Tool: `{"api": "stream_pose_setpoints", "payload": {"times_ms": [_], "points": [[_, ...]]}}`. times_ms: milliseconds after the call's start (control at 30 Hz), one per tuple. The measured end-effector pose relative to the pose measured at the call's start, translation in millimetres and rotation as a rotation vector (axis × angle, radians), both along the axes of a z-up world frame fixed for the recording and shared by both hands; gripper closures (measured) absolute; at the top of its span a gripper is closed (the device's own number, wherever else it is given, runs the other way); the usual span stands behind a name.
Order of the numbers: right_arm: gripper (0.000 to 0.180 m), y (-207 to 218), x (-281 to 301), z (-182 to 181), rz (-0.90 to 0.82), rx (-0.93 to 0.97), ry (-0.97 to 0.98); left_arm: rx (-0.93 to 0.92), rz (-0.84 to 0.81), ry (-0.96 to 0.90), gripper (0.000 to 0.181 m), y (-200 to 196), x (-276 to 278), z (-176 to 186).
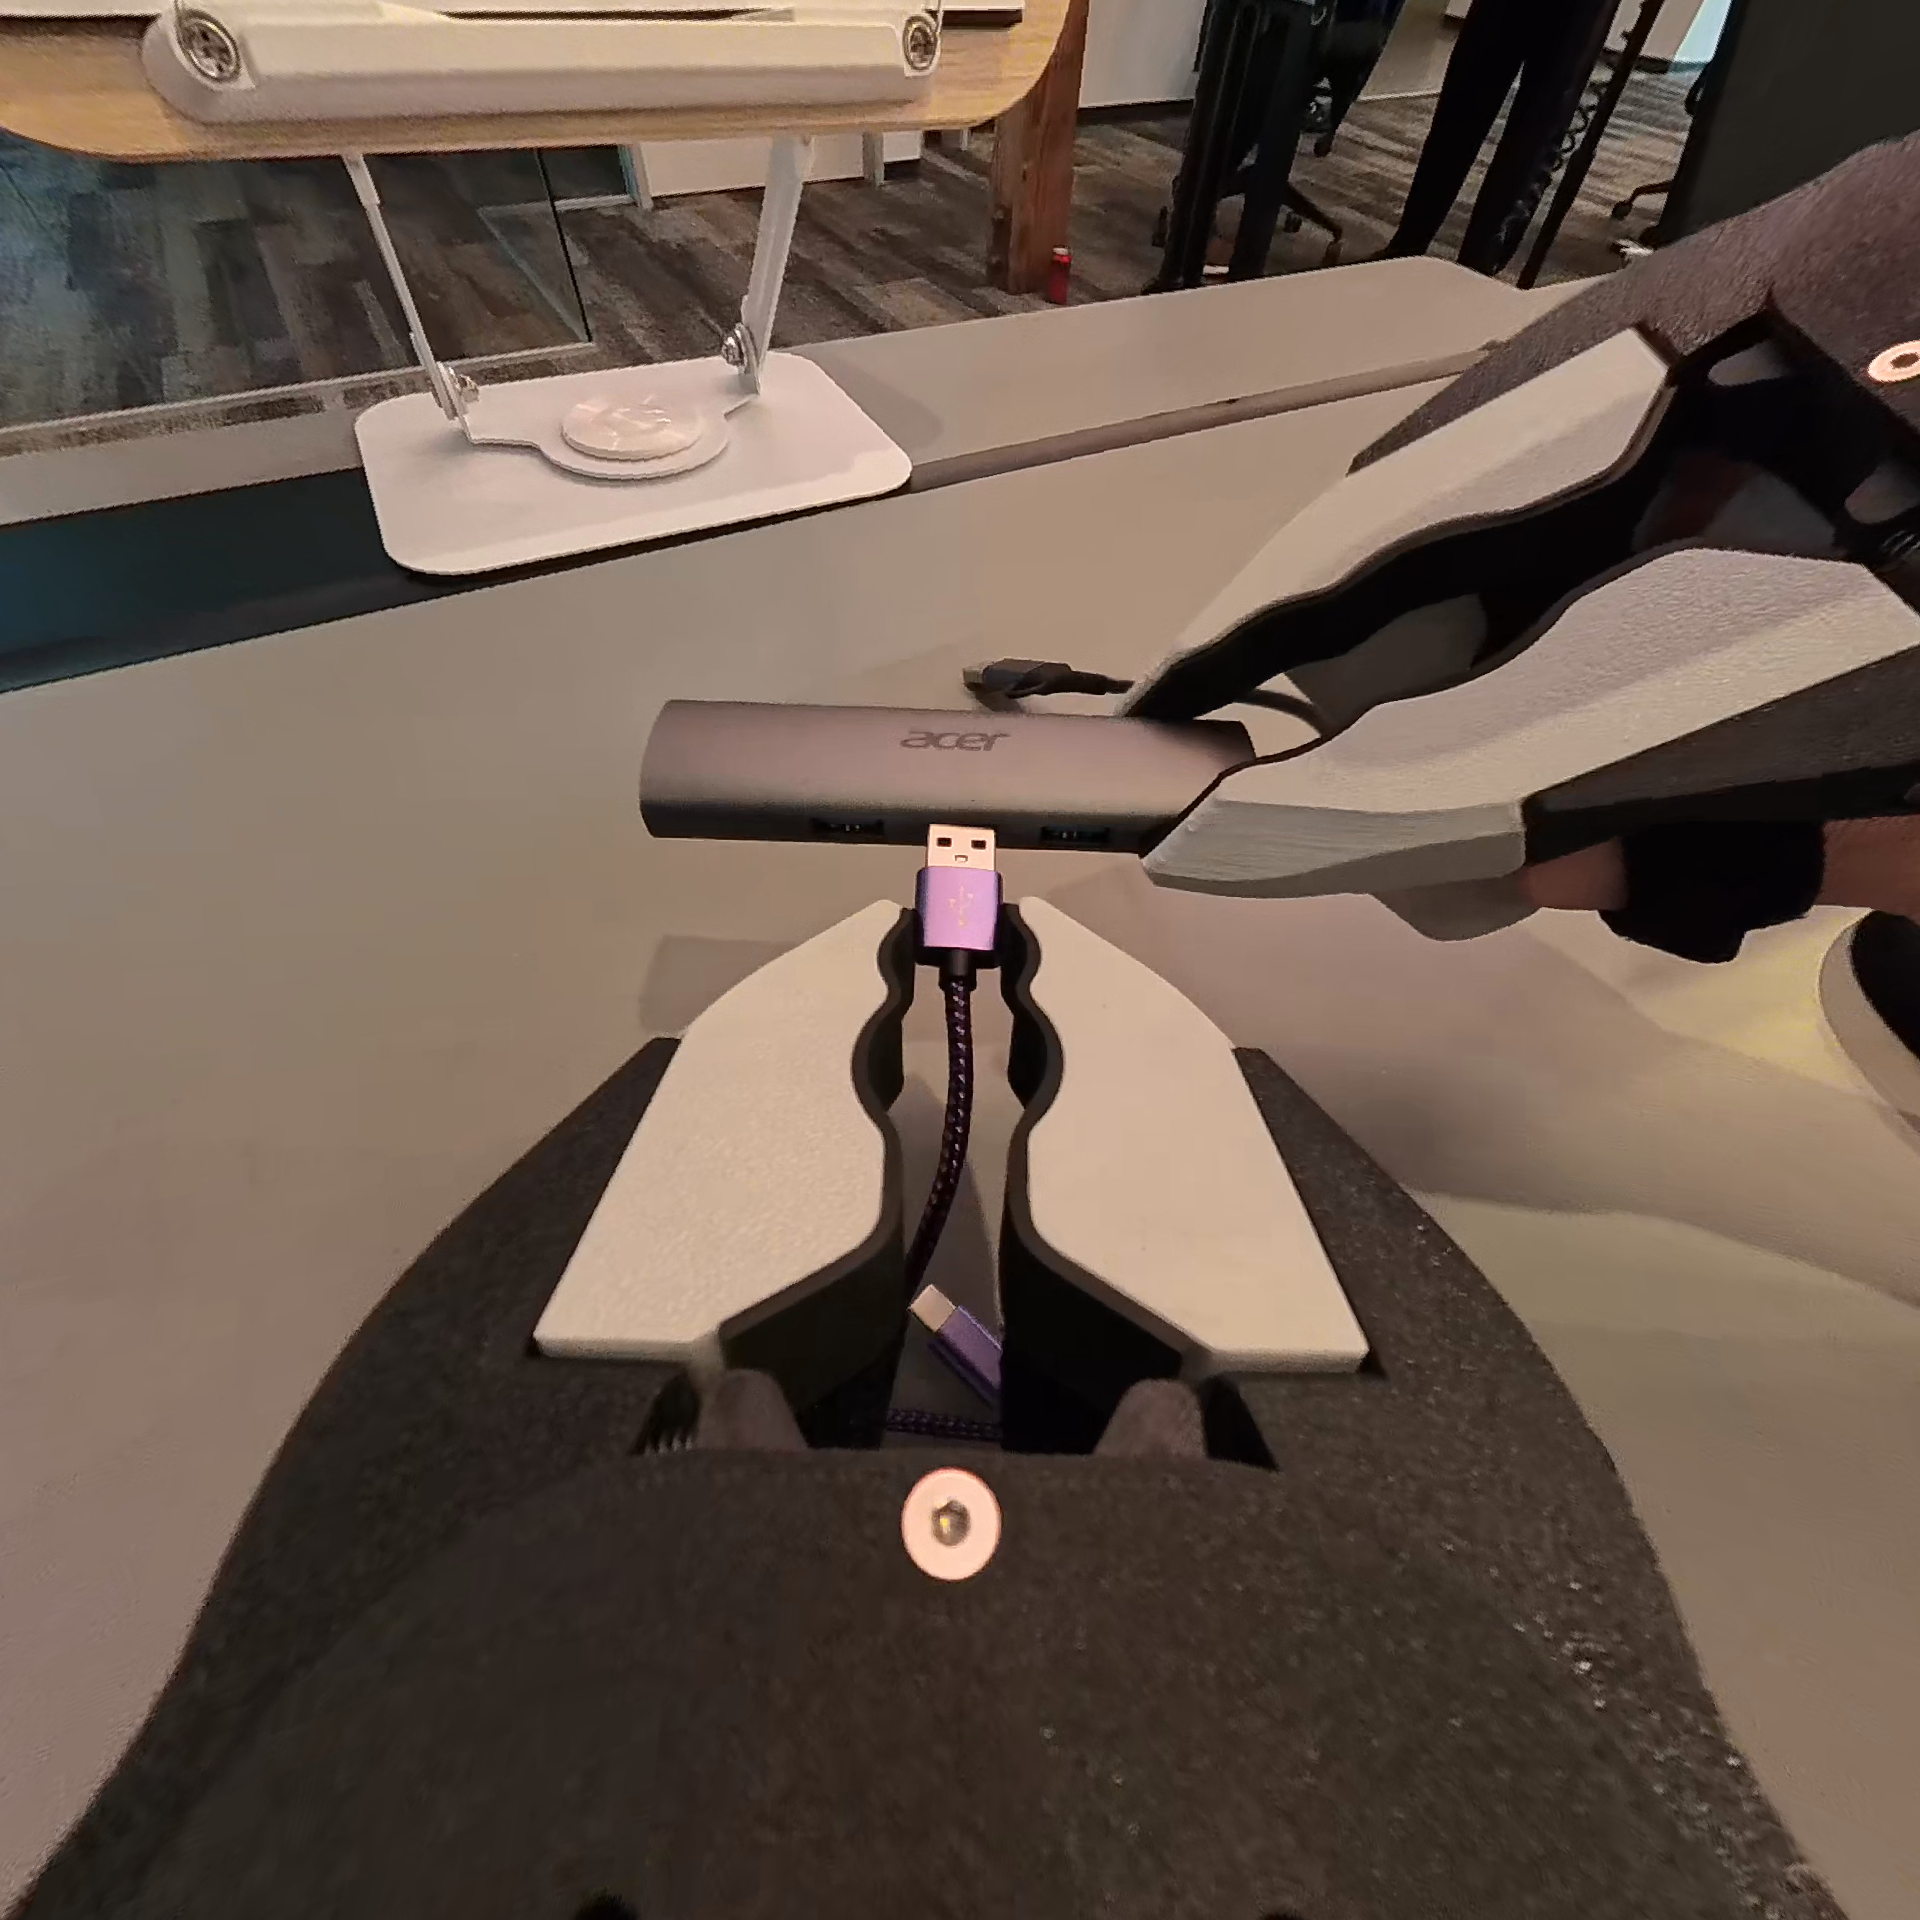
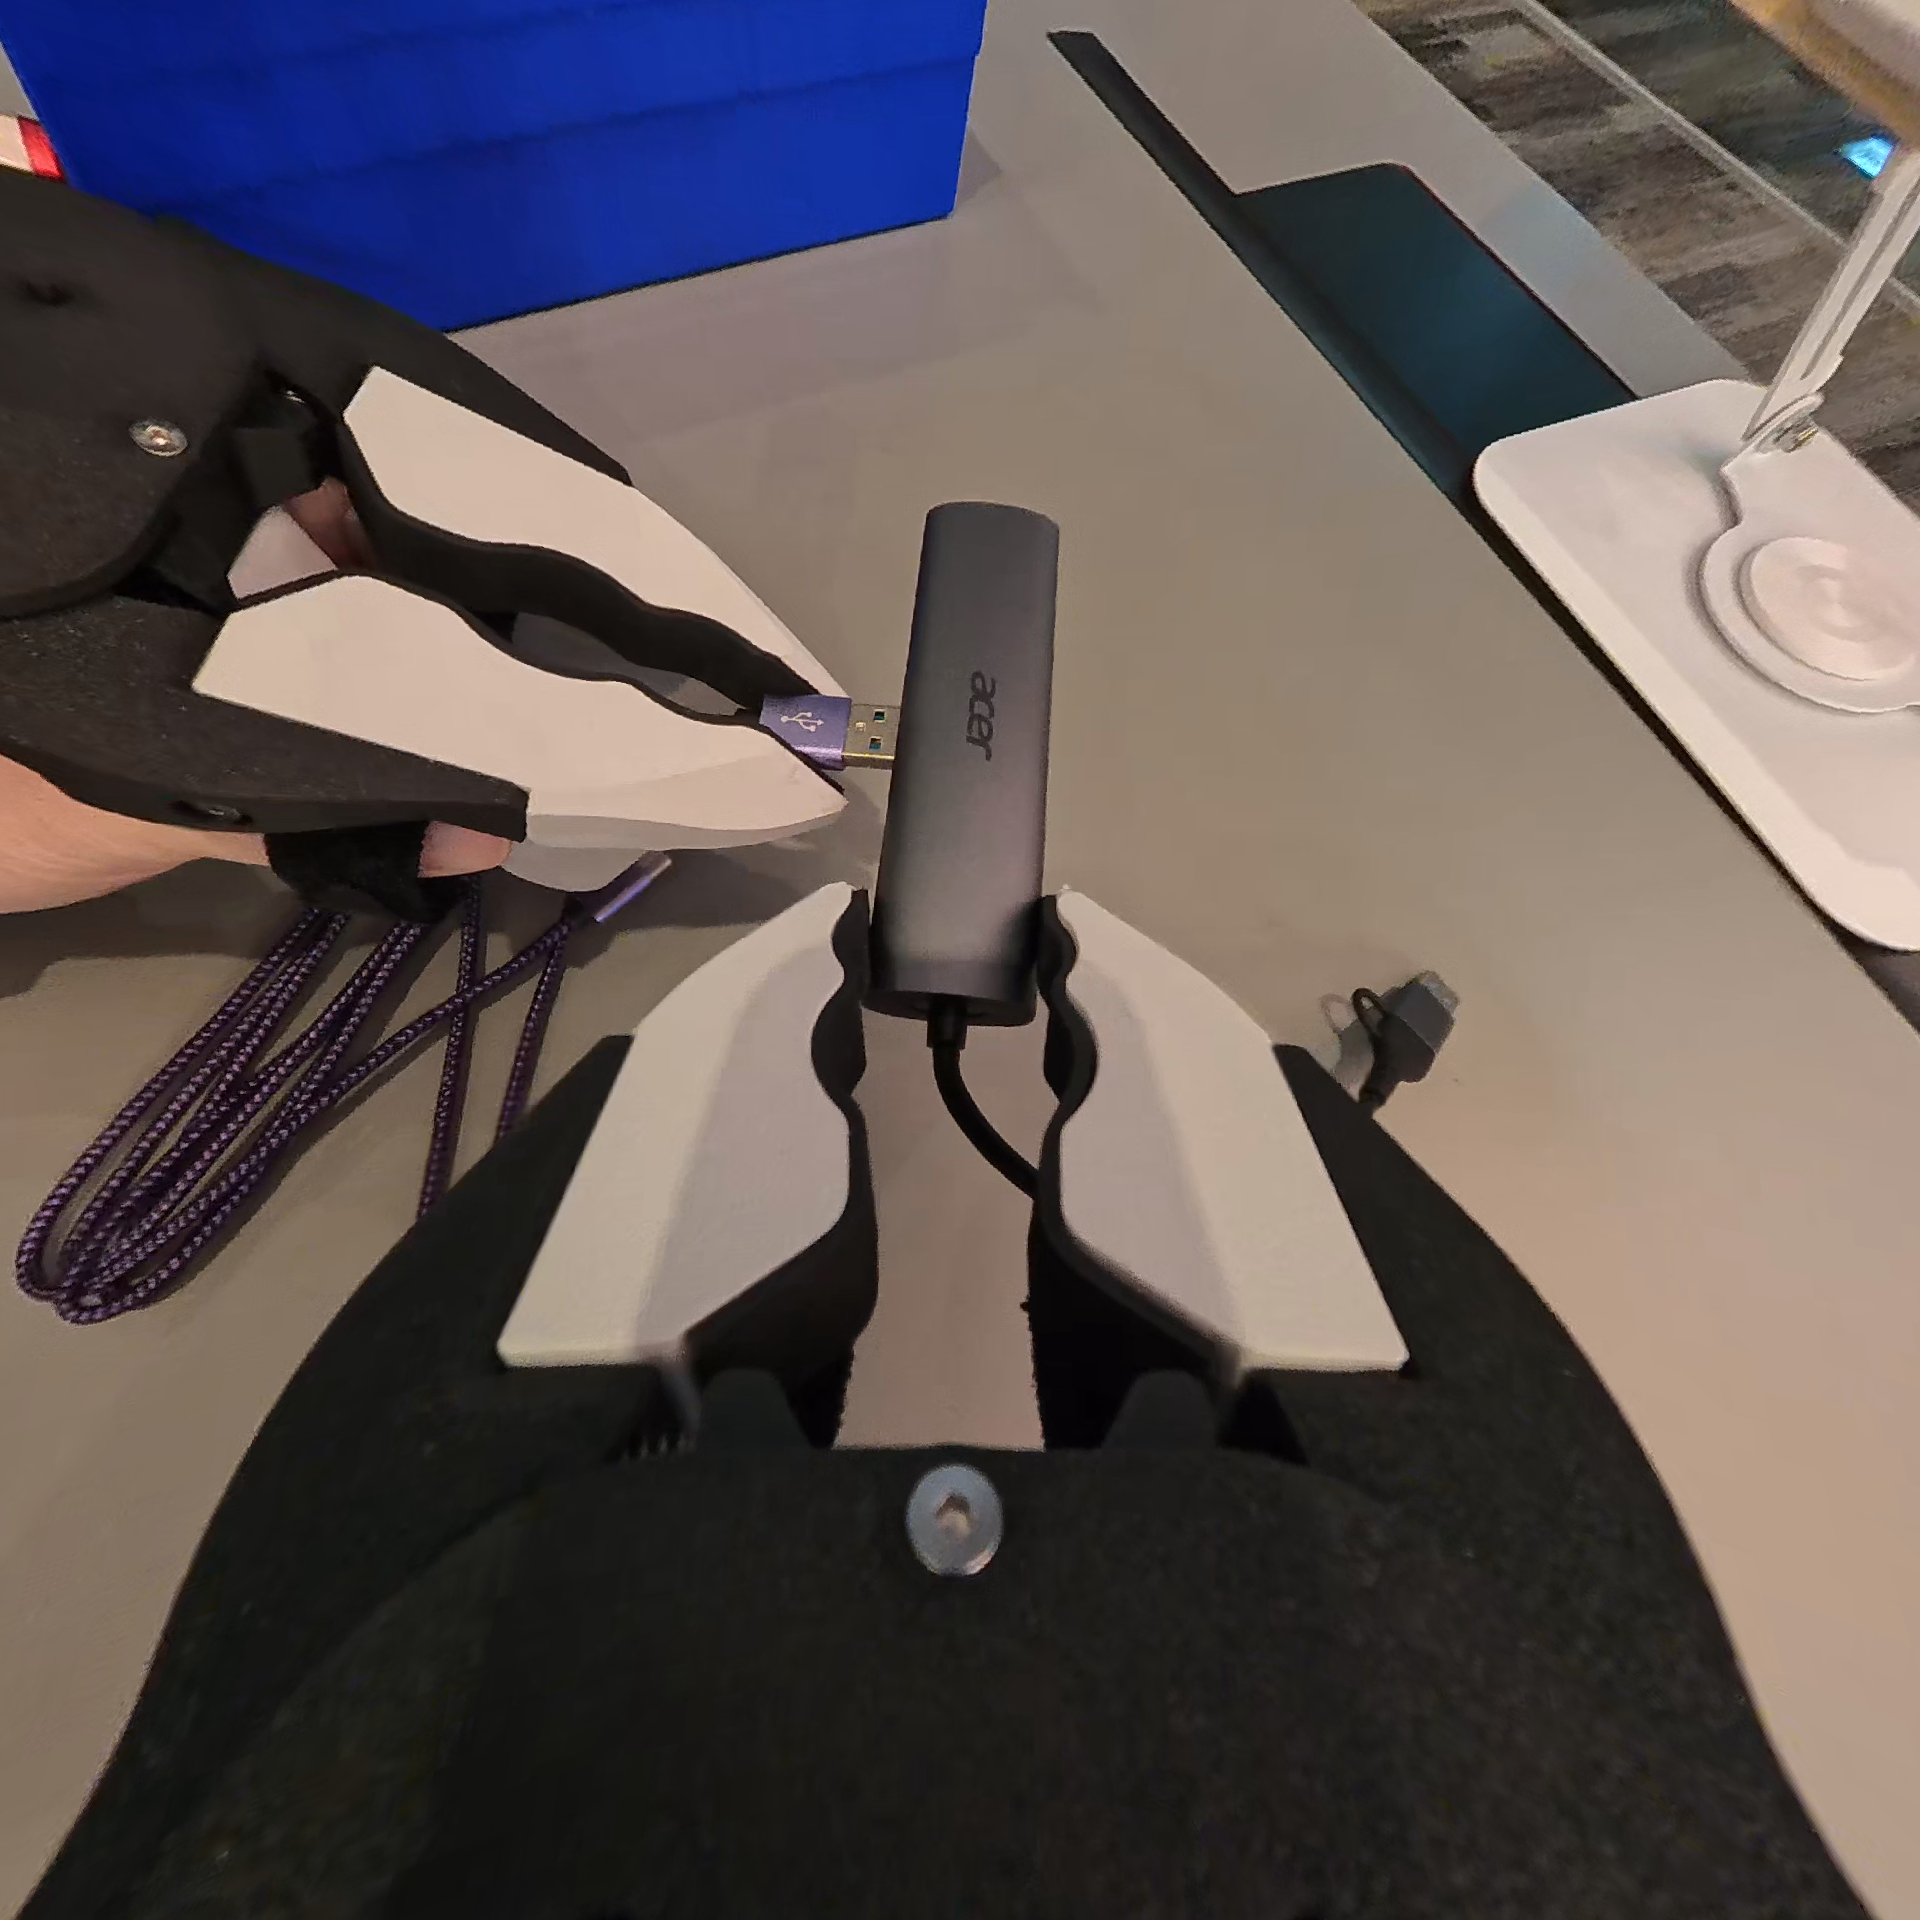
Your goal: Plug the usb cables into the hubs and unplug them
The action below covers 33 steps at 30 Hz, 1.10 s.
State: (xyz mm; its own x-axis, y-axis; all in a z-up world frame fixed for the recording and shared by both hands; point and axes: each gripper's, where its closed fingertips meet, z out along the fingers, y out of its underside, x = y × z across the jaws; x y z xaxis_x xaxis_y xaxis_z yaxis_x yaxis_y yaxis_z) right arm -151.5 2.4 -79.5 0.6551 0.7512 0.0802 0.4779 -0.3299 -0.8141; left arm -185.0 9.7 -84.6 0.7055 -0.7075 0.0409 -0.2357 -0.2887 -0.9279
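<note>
Left gripper [image 1: 958, 914] is clamped on the purple plug [image 1: 958, 912] of the braided USB cable [image 2: 249, 1091], metal tip pointing at the hub's side w/ a small gap, not in a port; right gripper [image 2: 951, 945] is pinched on the cord end of the gray hub [image 2: 971, 727], holding it just above the table [image 2: 1299, 831]. Rest of the cable lies looped on the table below the left gripper, the hub's own black cord & plug [image 2: 1408, 1023] beside the right one. White stand base [image 2: 1662, 644] sits toward the table's far edge, blue box [image 2: 499, 145] well behind the left gripper.
</note>
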Motion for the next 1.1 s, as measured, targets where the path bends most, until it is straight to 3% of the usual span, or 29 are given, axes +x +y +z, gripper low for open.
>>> {"api": "stream_pose_setpoints", "payload": {"times_ms": [400,700,1100], "points": [[0.149,-1.4,-0.3,-13.4,-0.009,-0.131,0.063,-0.023,0.002,0.021,0.165,0.5,0.4,-7.1],[0.149,-1.2,-0.1,-16.5,-0.008,-0.129,0.045,-0.015,0.003,0.04,0.165,0.0,0.9,-9.6],[0.149,-1.4,-1.4,-19.1,-0.015,-0.229,0.174,-0.007,0.013,0.035,0.165,0.9,1.0,-9.6]]}}
